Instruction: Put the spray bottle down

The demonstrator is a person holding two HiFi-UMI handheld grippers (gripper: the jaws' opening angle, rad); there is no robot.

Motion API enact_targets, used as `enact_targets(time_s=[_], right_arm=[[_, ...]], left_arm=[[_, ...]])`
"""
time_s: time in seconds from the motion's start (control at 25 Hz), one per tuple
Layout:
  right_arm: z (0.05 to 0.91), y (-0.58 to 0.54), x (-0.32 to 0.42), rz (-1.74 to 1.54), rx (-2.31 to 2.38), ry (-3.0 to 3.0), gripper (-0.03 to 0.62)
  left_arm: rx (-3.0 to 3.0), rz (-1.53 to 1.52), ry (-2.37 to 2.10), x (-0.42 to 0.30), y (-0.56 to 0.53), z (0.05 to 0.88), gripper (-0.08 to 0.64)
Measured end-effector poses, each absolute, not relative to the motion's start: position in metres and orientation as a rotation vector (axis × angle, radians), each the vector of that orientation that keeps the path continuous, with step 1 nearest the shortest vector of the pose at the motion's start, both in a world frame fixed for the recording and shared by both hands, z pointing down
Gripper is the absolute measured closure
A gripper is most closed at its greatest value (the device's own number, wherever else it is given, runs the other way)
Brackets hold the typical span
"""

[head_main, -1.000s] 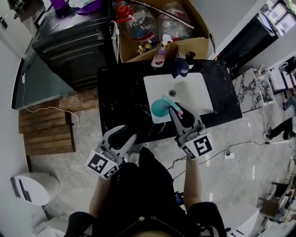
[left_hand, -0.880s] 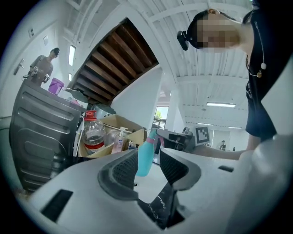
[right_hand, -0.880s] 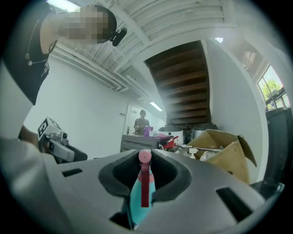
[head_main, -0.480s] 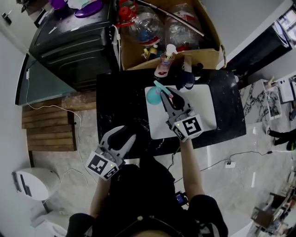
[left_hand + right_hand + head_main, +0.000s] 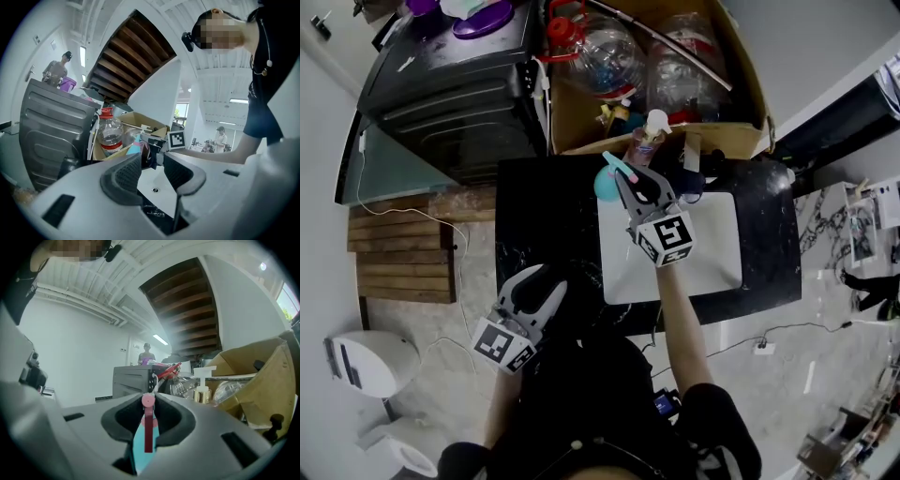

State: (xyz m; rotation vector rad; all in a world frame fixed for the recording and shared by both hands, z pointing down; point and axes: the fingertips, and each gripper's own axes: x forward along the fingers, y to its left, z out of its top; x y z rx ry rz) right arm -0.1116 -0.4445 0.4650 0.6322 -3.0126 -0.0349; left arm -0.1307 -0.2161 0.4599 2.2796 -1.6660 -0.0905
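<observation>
The spray bottle [image 5: 603,184] is teal with a pink trigger. It hangs over the back left corner of the white sink basin [image 5: 712,246], next to the black counter [image 5: 534,211]. My right gripper [image 5: 622,178] is shut on its neck. In the right gripper view the teal body [image 5: 139,448] and pink trigger [image 5: 148,426] sit between the dark pads of the right gripper [image 5: 148,420]. My left gripper [image 5: 540,287] hovers at the counter's front edge, open and empty. In the left gripper view nothing lies between the jaws of the left gripper [image 5: 152,174].
Behind the counter stands a cardboard box [image 5: 750,103] with large plastic bottles [image 5: 609,58]. A pump bottle [image 5: 648,141] and a dark faucet [image 5: 691,180] stand at the basin's back edge. A black cabinet [image 5: 450,89] stands at the back left. People [image 5: 57,72] stand far off.
My right gripper has carried the spray bottle from the basin's front edge to its back left corner. The left gripper has drifted slightly back toward the person.
</observation>
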Motion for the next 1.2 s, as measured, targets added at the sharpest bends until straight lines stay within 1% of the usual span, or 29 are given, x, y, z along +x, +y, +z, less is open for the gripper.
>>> enact_targets(time_s=[0.48, 0.72, 1.2], right_arm=[[0.486, -0.478, -0.144, 0.048, 0.601, -3.023, 0.525], [0.487, -0.48, -0.156, 0.032, 0.559, -3.031, 0.525], [0.485, -0.482, -0.16, 0.071, 0.528, -3.039, 0.514]], left_arm=[[2.205, -0.059, -1.715, -0.15, -0.234, 0.47, 0.41], [2.174, -0.055, -1.732, -0.157, -0.24, 0.473, 0.41], [2.166, -0.052, -1.742, -0.16, -0.246, 0.472, 0.41]])
